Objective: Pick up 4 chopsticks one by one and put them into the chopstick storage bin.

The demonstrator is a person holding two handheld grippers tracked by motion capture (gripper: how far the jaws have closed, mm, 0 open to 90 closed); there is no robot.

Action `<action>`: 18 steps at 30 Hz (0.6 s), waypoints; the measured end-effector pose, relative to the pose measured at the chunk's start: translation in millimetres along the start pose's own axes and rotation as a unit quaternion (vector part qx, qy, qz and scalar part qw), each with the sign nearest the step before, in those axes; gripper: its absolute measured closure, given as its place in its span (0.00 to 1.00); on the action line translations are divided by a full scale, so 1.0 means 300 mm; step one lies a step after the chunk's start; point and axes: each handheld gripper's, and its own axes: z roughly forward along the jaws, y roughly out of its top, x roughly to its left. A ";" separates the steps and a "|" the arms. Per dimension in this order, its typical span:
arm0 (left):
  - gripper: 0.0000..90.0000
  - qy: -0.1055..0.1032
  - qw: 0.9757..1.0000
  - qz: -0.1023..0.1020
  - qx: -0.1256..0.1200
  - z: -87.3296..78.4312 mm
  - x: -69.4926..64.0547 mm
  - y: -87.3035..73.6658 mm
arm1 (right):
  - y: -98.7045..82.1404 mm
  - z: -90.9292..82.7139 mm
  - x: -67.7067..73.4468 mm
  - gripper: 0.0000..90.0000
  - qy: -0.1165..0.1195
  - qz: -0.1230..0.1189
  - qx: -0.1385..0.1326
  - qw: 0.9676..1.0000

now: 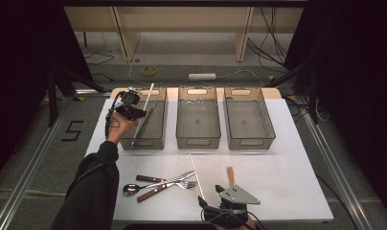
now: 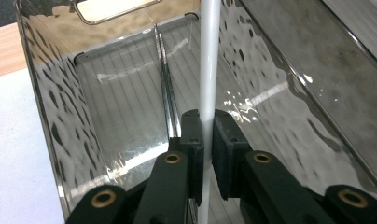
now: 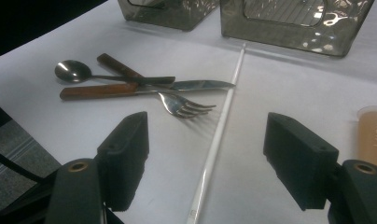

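A white table (image 1: 287, 143) carries 3 smoky clear bins in a row along its far side. The person's left arm, in a dark sleeve (image 1: 93, 187), reaches up to the left bin (image 1: 158, 125). The left gripper (image 1: 129, 111) is held over that bin's near-left part, and its jaws are clamped on a thin white rod (image 1: 146, 103) that slants up and away over the bin. In the left gripper view the white rod (image 2: 208, 70) runs straight up between the 2 black pads (image 2: 226, 149), pinched tight, with the left bin's ribbed floor (image 2: 126, 107) below it.

The middle bin (image 1: 198, 125) and the right bin (image 1: 249, 125) stand just beside one another, slightly apart.

Down at the near edge, the right gripper (image 1: 220, 203) sits low over the table with its grey plate on top. In the right gripper view its jaws stand wide apart, holding nothing, and a second white rod (image 3: 219, 135) lies on the table between them, running away toward the bins. That second white rod (image 1: 196, 175) lies just right of a small heap of cutlery: a spoon (image 3: 72, 71), a fork (image 3: 184, 106), and a knife (image 3: 196, 85), crossing one another, some with wooden handles. A wooden-handled piece (image 1: 230, 175) lies to the right of the rod; I cannot tell what it is.
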 end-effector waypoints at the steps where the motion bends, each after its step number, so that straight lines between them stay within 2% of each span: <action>1: 0.87 0.000 1.000 -0.001 -0.002 -0.001 -0.001 -0.001 | 0.000 0.000 -0.001 0.36 0.001 0.001 0.000 1.000; 5: 0.81 0.009 1.000 -0.010 -0.009 -0.003 -0.002 -0.003 | 0.001 0.000 0.001 0.36 0.004 0.001 0.000 1.000; 9: 0.74 0.000 1.000 -0.013 -0.009 -0.023 -0.005 -0.007 | 0.001 0.000 0.002 0.36 0.003 0.000 0.000 1.000; 13: 0.63 -0.015 0.999 -0.032 -0.012 -0.050 -0.007 -0.015 | 0.000 -0.001 0.003 0.36 0.000 -0.001 0.003 1.000; 18: 0.50 -0.032 0.998 -0.036 -0.029 -0.107 -0.025 -0.033 | -0.004 0.002 0.006 0.36 -0.009 -0.005 0.004 1.000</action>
